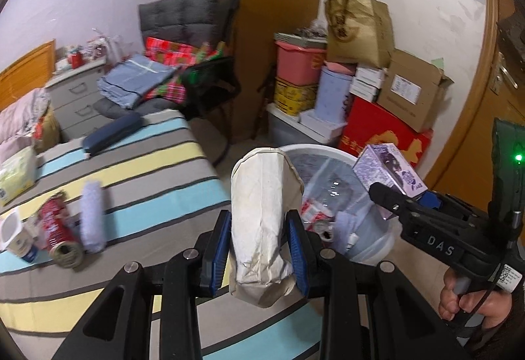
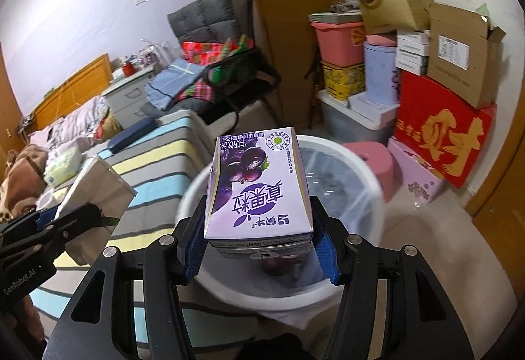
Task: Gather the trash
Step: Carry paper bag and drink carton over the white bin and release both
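My left gripper [image 1: 261,248] is shut on a crumpled white paper bag [image 1: 262,215] and holds it over the bed's edge, beside the white trash bin [image 1: 377,242]. The bag also shows in the right wrist view [image 2: 98,182]. My right gripper [image 2: 259,248] is shut on a purple drink carton [image 2: 259,186] and holds it above the bin [image 2: 370,182]; the carton also shows in the left wrist view [image 1: 388,169]. The bin has a clear liner with some trash inside. On the bed lie a crushed red can [image 1: 59,228], a lilac roll [image 1: 93,215] and a white cup [image 1: 16,235].
The striped bed [image 1: 147,169] is at the left with a tissue pack [image 1: 16,173] and a dark blue case [image 1: 111,133]. A chair with folded clothes [image 1: 183,77] stands behind. Stacked boxes and tubs [image 1: 361,81] line the wall. A pink stool [image 2: 374,159] stands behind the bin.
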`<act>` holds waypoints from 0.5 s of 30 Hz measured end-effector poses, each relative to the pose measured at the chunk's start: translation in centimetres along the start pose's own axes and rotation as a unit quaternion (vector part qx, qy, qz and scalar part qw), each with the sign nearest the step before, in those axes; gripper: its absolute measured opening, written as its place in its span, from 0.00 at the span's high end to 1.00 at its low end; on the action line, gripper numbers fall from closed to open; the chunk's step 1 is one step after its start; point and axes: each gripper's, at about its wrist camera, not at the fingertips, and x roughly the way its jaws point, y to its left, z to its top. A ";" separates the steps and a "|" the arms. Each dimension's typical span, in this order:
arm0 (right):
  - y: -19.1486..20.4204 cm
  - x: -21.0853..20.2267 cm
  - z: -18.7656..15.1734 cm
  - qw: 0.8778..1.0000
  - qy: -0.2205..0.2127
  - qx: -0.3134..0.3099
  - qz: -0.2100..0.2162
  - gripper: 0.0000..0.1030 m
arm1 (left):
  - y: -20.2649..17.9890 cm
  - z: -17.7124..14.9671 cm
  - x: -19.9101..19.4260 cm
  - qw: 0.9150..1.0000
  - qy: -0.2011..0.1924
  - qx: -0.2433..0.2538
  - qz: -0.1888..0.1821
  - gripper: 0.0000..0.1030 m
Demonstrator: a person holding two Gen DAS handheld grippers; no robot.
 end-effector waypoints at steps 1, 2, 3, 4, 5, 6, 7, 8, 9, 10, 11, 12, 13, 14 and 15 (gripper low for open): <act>-0.5 0.3 0.0 1.000 0.005 0.000 -0.003 0.44 | -0.5 0.2 0.6 1.000 0.004 0.001 -0.005 0.67; -0.8 0.4 0.0 1.000 0.008 0.000 -0.006 0.44 | -0.9 0.3 1.1 1.000 0.008 0.002 -0.007 0.67; -1.2 0.7 0.0 1.000 0.011 0.001 -0.010 0.44 | -1.3 0.4 1.6 1.000 0.011 0.006 -0.011 0.67; -1.6 1.0 0.0 1.000 0.015 0.001 -0.012 0.44 | -1.6 0.5 2.1 1.000 0.013 0.008 -0.012 0.67; -2.0 1.2 0.0 1.000 0.018 0.001 -0.014 0.44 | -2.0 0.6 2.7 1.000 0.017 0.010 -0.014 0.67; -2.3 1.4 0.0 1.000 0.021 0.002 -0.016 0.44 | -2.4 0.7 3.2 1.000 0.021 0.012 -0.018 0.67; -2.6 1.9 0.0 0.999 0.028 0.002 -0.018 0.44 | -2.6 0.7 3.7 0.999 0.023 0.014 -0.022 0.67; -2.9 2.2 0.0 0.999 0.034 0.001 -0.017 0.44 | -2.8 0.8 4.3 0.999 0.029 0.014 -0.024 0.67; -3.1 2.5 0.0 0.999 0.038 0.001 -0.017 0.44 | -3.0 0.9 4.9 0.999 0.035 0.015 -0.024 0.67; -3.3 2.9 -0.1 0.999 0.041 0.000 -0.020 0.44 | -3.3 0.9 5.6 0.999 0.040 0.018 -0.023 0.67; -3.5 3.2 -0.1 0.999 0.047 -0.003 -0.021 0.44 | -3.4 1.0 6.1 0.999 0.043 0.018 -0.022 0.67; -3.7 3.6 -0.1 0.998 0.051 -0.005 -0.021 0.44 | -3.6 1.1 6.5 0.999 0.045 0.017 -0.023 0.67; -3.9 4.0 -0.1 0.998 0.055 -0.004 -0.022 0.44 | -3.7 1.2 6.8 0.998 0.045 0.019 -0.024 0.66; -4.2 4.2 -0.1 0.998 0.059 -0.005 -0.023 0.44 | -3.8 1.4 7.2 0.998 0.047 0.020 -0.023 0.66; -4.3 4.5 -0.1 0.998 0.064 -0.008 -0.023 0.44 | -3.8 1.4 7.6 0.998 0.050 0.020 -0.021 0.65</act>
